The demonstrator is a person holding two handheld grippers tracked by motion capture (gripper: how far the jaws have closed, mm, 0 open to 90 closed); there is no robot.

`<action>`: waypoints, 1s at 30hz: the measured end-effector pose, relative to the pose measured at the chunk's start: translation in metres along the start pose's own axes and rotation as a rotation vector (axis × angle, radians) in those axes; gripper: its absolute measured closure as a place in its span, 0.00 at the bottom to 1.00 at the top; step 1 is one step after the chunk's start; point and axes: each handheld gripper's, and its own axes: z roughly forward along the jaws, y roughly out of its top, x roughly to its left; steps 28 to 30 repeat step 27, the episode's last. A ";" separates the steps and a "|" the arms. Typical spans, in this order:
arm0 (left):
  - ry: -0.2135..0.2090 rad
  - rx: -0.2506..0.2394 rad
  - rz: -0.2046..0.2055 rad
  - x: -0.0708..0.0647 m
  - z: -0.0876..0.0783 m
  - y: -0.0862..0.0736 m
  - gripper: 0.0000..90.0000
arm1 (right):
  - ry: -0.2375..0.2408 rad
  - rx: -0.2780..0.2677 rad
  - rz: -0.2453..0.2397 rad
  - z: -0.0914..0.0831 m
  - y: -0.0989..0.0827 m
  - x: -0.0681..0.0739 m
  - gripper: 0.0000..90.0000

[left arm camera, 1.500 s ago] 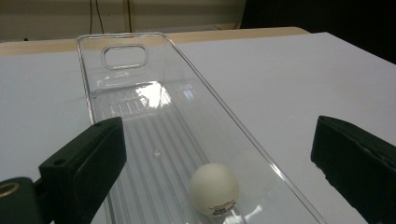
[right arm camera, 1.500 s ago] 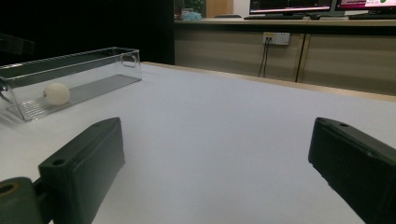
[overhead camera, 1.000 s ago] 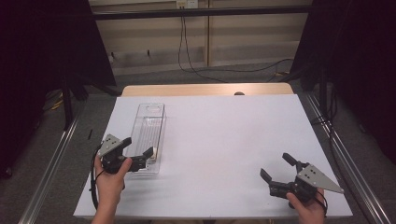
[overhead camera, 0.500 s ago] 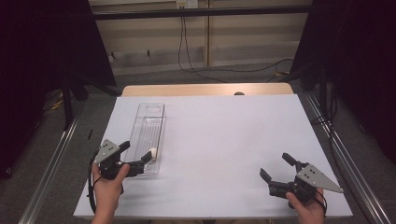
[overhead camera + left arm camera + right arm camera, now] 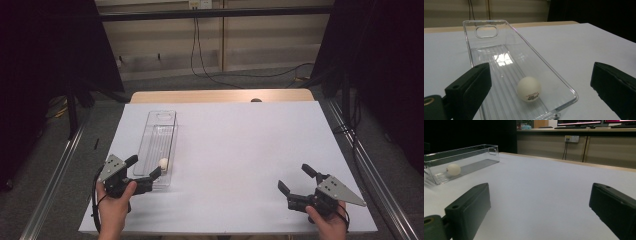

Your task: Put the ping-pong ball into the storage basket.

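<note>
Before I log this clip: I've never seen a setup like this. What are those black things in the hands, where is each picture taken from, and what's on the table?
No robot here: a person holds a hand-operated pair of tongs in each hand. The high view looks down from above the person's side, showing the left tongs and the right tongs, both open and holding nothing. The other two pictures come from cameras riding on each tongs, looking out between its two black jaws.

On the white table lies one long clear plastic bin, open on top. Inside it, near the end closest to the person, sits a white ping-pong ball. The left tongs point at that end of the bin. The right tongs rest well away, over bare table.
</note>
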 end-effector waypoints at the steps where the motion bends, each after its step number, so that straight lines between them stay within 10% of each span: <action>1: 0.002 0.001 0.002 0.000 0.000 -0.001 0.04 | 0.003 0.002 0.001 0.000 0.000 0.000 0.03; 30: -0.026 -0.021 0.011 -0.005 -0.003 -0.013 0.04 | 0.000 0.004 -0.001 0.000 -0.001 -0.001 0.03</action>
